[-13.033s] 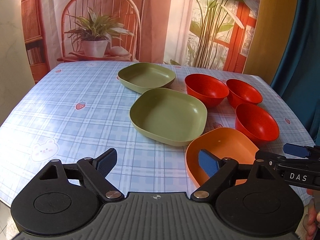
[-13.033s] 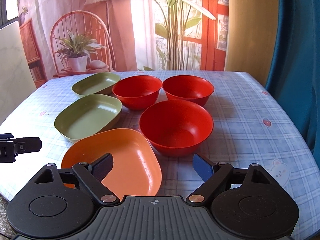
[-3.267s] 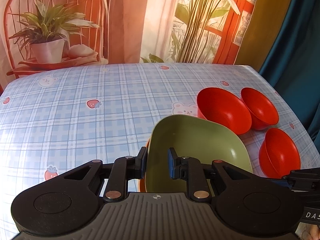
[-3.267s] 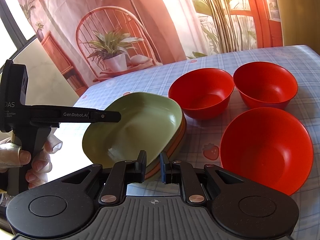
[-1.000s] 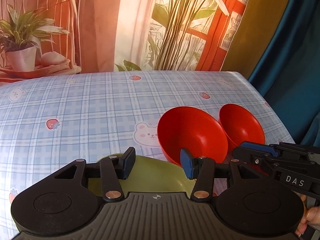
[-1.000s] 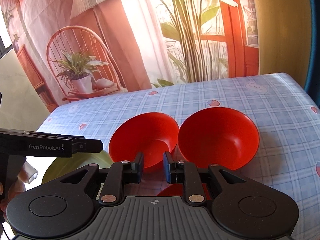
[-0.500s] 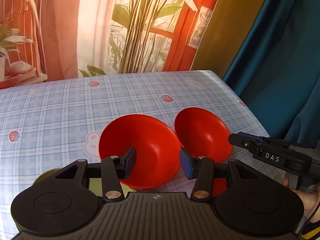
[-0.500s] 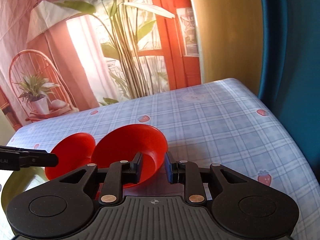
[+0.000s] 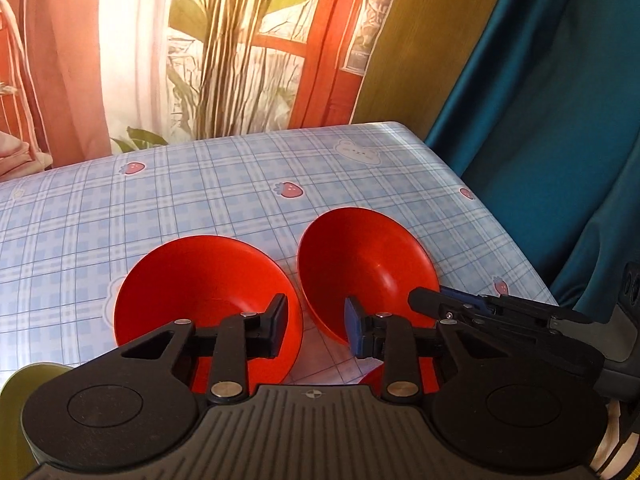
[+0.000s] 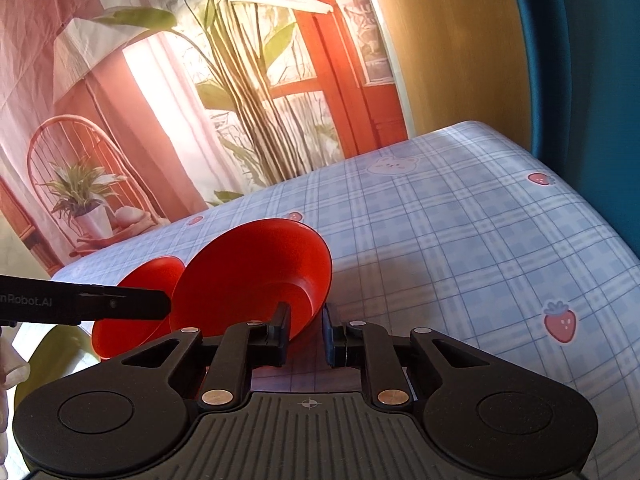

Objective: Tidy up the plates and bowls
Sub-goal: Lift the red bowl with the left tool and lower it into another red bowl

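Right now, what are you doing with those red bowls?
A person is tidying dishes with a gripper in each hand. The right gripper is clamped on the rim of the tilted red bowl on the checked table. The left gripper has just been closing, with the second red bowl's rim between its jaws, not pinched yet. A green plate peeks in nearby.
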`<act>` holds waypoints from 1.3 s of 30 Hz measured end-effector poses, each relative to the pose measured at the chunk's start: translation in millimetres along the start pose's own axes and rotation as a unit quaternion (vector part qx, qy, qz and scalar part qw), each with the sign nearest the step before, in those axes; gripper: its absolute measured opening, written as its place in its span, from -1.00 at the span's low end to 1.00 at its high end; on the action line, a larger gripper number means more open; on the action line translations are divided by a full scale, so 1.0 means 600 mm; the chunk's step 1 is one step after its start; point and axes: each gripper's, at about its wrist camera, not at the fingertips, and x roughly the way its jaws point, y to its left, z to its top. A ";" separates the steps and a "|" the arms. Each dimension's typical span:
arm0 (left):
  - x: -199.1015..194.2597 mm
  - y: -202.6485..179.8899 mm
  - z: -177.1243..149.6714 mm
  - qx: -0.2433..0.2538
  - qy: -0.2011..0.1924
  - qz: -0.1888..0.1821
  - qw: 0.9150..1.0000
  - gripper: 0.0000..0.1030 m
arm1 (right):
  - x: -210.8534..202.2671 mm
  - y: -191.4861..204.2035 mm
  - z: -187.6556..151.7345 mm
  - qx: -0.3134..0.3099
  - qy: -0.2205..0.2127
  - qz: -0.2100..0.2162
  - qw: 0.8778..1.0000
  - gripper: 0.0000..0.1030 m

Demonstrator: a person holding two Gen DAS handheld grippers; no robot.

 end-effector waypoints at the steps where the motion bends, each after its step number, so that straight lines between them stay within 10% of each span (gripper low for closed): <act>1: 0.005 -0.001 0.002 0.001 0.001 0.003 1.000 -0.39 | 0.000 -0.002 0.000 0.001 -0.001 0.001 1.000 -0.71; 9: 0.017 -0.013 0.007 0.021 -0.007 0.017 1.000 -0.78 | -0.002 -0.019 -0.002 0.015 -0.004 0.010 1.000 -0.75; 39: -0.088 -0.018 -0.005 0.025 -0.038 0.019 0.999 -0.75 | -0.073 0.047 0.038 0.005 -0.037 0.026 0.999 -0.74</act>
